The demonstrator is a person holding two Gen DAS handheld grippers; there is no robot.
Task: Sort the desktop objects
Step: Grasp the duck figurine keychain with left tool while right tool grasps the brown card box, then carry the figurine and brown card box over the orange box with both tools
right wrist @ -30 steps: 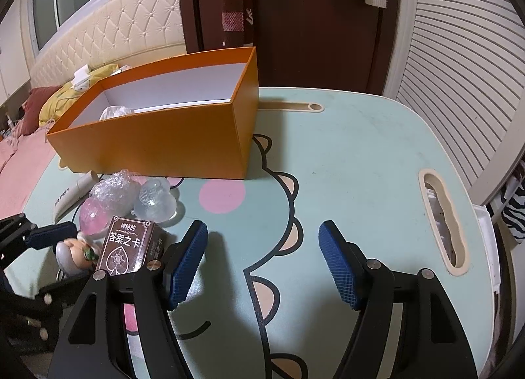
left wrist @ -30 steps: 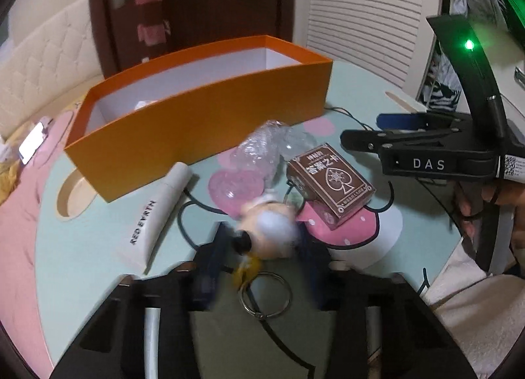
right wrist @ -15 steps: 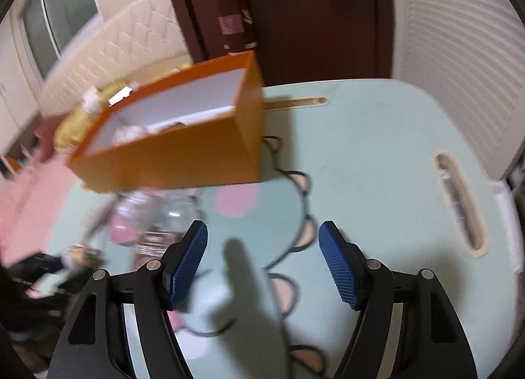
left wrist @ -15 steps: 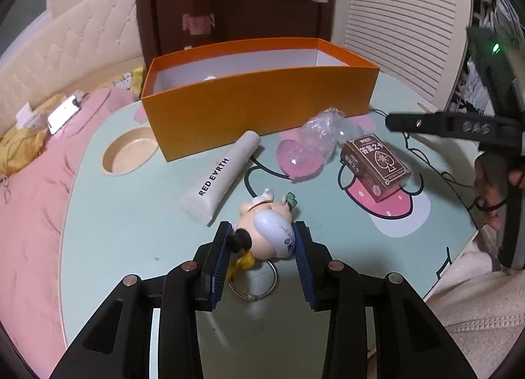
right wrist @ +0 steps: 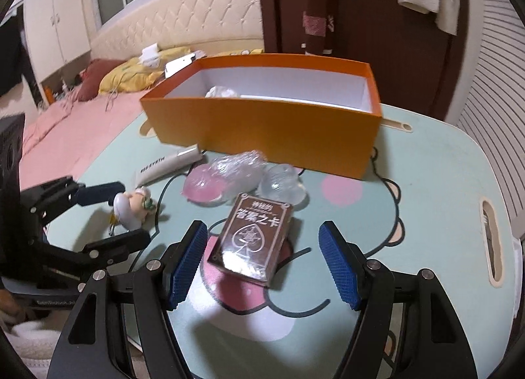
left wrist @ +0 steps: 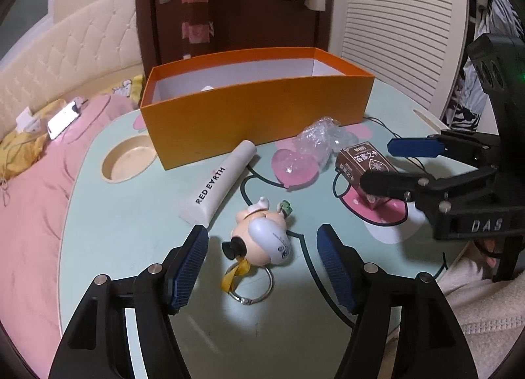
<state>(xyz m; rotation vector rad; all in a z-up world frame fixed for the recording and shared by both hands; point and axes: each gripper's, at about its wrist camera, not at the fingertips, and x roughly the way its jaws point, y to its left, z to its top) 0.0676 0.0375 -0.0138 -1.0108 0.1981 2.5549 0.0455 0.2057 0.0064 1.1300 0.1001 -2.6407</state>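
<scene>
A pig keychain toy lies on the table between the open fingers of my left gripper; it also shows in the right wrist view. A brown card box lies between the open fingers of my right gripper; it also shows in the left wrist view. An orange box stands behind, with a crumpled white item inside. A white RED EARTH tube, a pink blob and crinkled clear plastic lie in front of it.
The table is mint green with a cartoon print, a round cup recess at the left and a slot at the right. A pink bed lies beyond the left edge. A clear blob sits by the orange box.
My left gripper has opened; the pig toy it held now lies free on the table. My right gripper swung left and down to straddle the card box.
</scene>
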